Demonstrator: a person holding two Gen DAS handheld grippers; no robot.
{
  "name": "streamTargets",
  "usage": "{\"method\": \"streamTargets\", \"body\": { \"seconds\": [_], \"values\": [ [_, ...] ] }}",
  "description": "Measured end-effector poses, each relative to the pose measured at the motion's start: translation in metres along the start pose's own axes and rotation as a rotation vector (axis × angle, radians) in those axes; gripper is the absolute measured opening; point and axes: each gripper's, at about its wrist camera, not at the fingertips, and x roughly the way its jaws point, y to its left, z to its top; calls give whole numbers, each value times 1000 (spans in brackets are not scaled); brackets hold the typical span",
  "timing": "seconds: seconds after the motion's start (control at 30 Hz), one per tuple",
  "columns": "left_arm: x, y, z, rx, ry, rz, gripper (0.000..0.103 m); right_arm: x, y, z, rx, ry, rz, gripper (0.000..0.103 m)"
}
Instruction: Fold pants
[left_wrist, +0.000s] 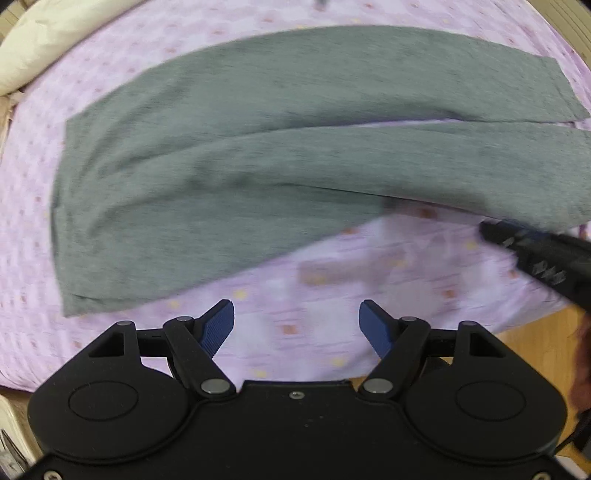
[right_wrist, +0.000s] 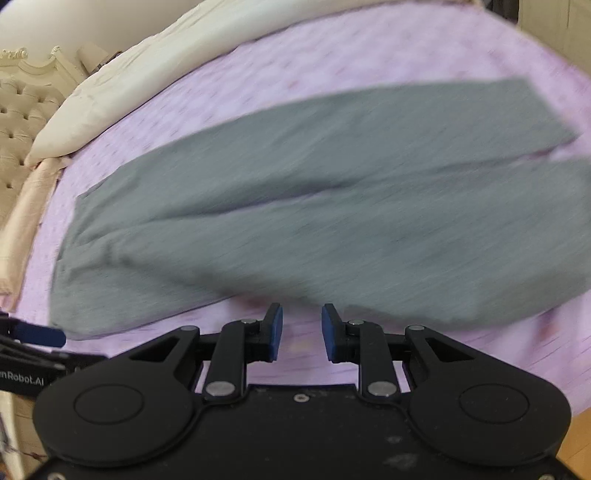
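Two legs of the grey knit fabric pants (left_wrist: 229, 162) lie flat beyond both empty, parted jaws: soft, light, limp. Pinch the near hem edge.

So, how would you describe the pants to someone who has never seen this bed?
Find the bed with the lilac sheet. The pants lie flat across its middle, both legs side by side. They are plain grey, unlike the cream pillow by the headboard.

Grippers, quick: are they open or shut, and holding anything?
Left gripper: open wide, holding nothing.
Right gripper: partly open, holding nothing; pants lie beyond it.
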Motion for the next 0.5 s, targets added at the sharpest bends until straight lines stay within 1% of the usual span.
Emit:
{"method": "streamTargets", "body": {
  "seconds": [0.1, 0.17, 0.27, 0.33, 0.37, 0.43, 0.5],
  "values": [
    [-1, 26, -3, 18, -29, 14, 76, 29, 34, -8, 62, 3, 38, 27],
    [0, 43, -4, 35, -45, 30, 76, 41, 56, -12, 117, 1, 58, 28],
    [0, 64, -7, 40, -56, 49, 76, 62, 76, -15, 208, 10, 78, 29],
    [0, 78, -9, 33, -62, 50, 76, 72, 86, -17, 280, 11, 70, 31],
    [1, 83, -9, 27, -65, 49, 76, 79, 91, -19, 314, 16, 53, 35],
    [3, 96, -11, 20, -68, 39, 76, 90, 95, -18, 383, 24, 26, 35],
    [5, 103, -11, 5, -83, 23, 76, 96, 101, -17, 414, 10, 19, 36]
  ]
}}
